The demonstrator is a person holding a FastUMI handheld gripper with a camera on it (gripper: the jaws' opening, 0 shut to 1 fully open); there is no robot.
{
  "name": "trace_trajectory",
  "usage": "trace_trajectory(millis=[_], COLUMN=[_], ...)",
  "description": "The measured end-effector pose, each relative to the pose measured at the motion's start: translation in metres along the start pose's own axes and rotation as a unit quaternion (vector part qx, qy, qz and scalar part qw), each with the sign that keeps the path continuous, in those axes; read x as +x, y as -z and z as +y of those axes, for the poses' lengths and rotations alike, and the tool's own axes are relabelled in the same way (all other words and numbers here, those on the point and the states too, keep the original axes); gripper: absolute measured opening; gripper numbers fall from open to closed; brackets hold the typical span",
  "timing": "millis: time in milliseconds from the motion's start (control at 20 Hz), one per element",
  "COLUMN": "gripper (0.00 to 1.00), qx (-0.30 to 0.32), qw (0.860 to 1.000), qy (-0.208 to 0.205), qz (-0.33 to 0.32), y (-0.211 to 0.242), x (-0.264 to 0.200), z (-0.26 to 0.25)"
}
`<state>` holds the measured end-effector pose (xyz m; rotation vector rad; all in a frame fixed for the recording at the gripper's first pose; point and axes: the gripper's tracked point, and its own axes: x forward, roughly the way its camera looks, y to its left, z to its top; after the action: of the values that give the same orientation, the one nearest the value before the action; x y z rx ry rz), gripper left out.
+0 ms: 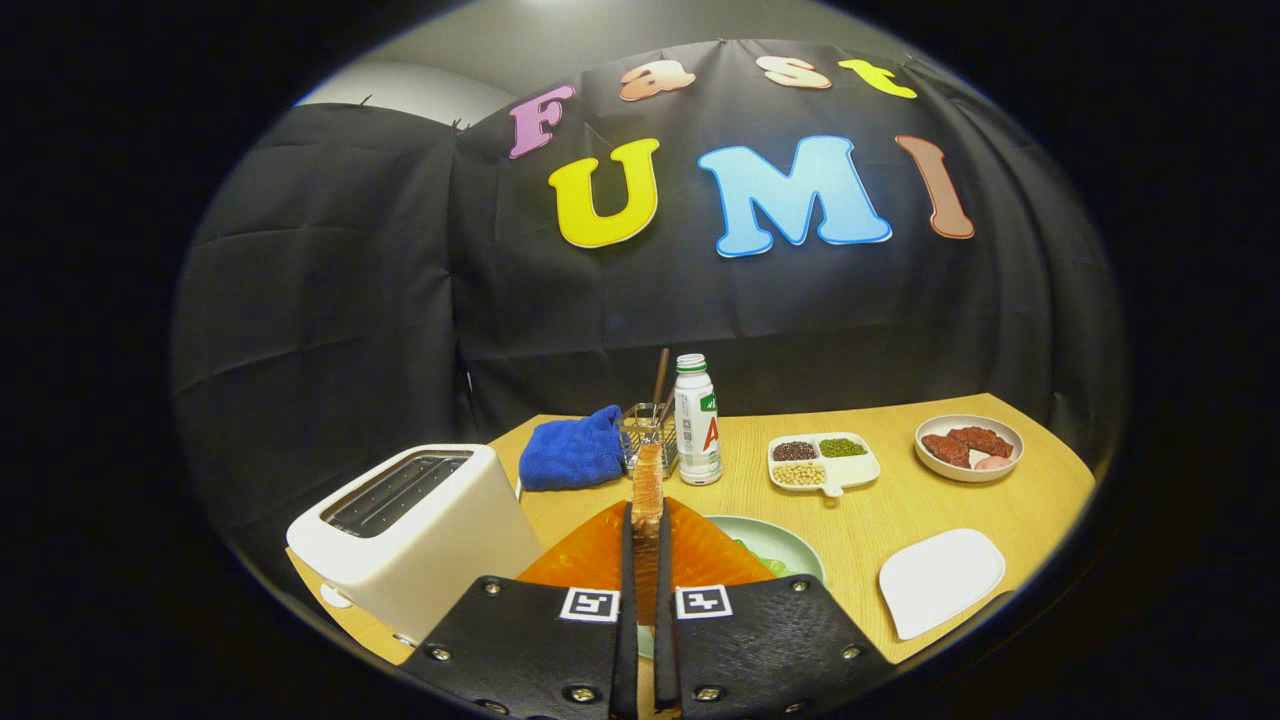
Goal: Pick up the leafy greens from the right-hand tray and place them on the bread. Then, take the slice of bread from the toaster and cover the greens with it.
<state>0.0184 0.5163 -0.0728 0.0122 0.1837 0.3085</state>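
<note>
The toaster (415, 535) is white. The slice of bread (647, 490) is golden brown. A blue cloth (573, 450) lies on the light wood counter (890, 510). The plate (795, 545) is pale green with green leaves (762, 560). The tray (940, 580) is plain white. The bottle (697, 420) is white with a green cap.

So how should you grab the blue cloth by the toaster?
Judging by its pose, pinch the blue cloth at its raised, folded top, coming down from above. It lies in a soft heap on the table, so a fold gives the fingers something to close on. For now the gripper is shut on the bread slice.
</note>
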Motion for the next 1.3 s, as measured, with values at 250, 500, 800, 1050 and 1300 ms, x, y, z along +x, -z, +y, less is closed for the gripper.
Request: trace_trajectory(millis=[250, 500, 800, 1050, 1300], gripper=[0.07, 0.07, 0.06, 0.10, 0.14], qx=[0.004, 0.014, 0.012, 0.000, -0.004], qw=[1.000, 1.000, 0.999, 0.998, 0.998], qy=[-0.009, -0.013, 0.015, 0.032, 0.037], qz=[-0.005, 0.013, 0.034, 0.052, 0.059], y=[0.009, 0.025, 0.037, 0.048, 0.051], x=[0.006, 0.017, 0.022, 0.022, 0.020], z=[0.006, 0.003, -0.025, -0.042, -0.049])
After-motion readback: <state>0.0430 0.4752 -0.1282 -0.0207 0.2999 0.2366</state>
